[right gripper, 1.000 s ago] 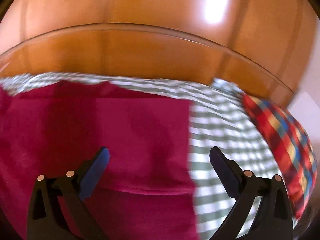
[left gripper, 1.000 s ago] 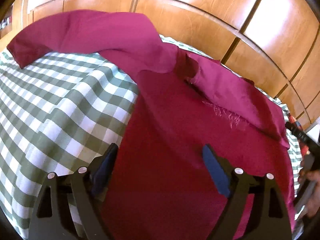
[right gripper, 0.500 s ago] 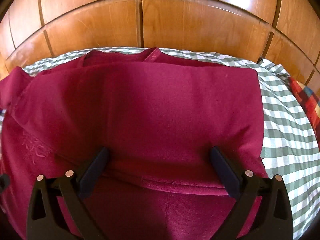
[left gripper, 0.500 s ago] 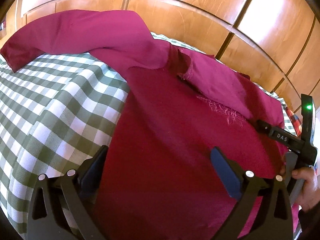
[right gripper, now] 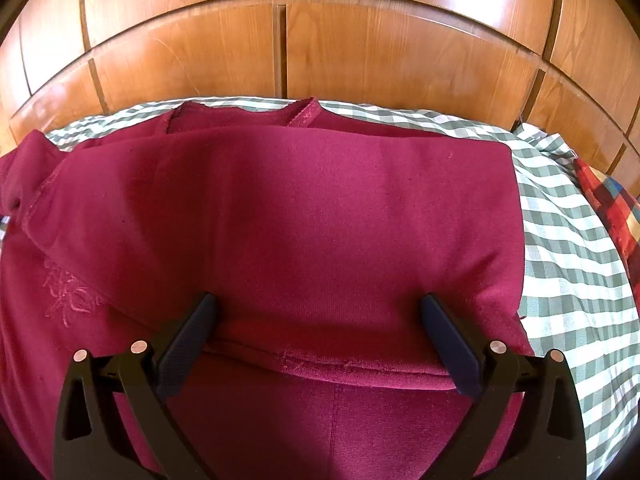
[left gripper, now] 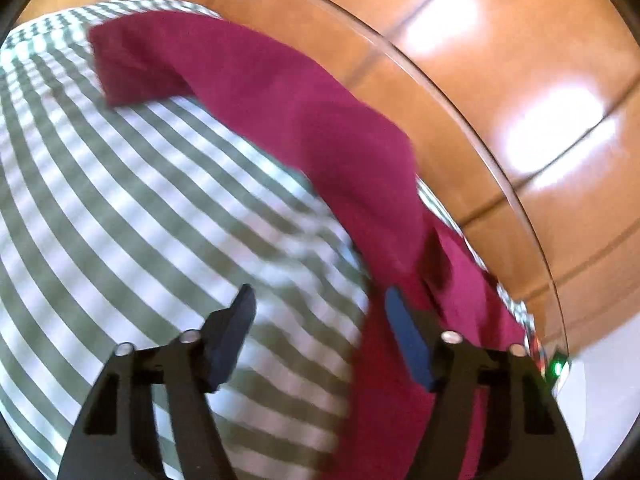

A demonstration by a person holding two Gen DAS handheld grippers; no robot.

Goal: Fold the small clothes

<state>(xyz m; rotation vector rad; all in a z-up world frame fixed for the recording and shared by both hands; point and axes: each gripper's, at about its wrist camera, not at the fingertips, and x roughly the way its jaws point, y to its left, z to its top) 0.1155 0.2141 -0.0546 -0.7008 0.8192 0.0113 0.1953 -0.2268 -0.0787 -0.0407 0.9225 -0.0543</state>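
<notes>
Maroon sweater (right gripper: 304, 216) flat on checked cloth (right gripper: 568, 248), neckline toward wooden panels (right gripper: 360, 40)

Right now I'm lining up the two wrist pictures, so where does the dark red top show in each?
Left wrist: the dark red top runs from upper left to lower right, one sleeve stretched along the far edge.
Right wrist: it fills the centre and left, folded over.
Shared landmark: the green checked cloth beneath it, with the wooden panels behind.

Each black claw (right gripper: 318, 316) bears dark-blue pads (right gripper: 450, 344) and silver screws (right gripper: 139, 347).
</notes>
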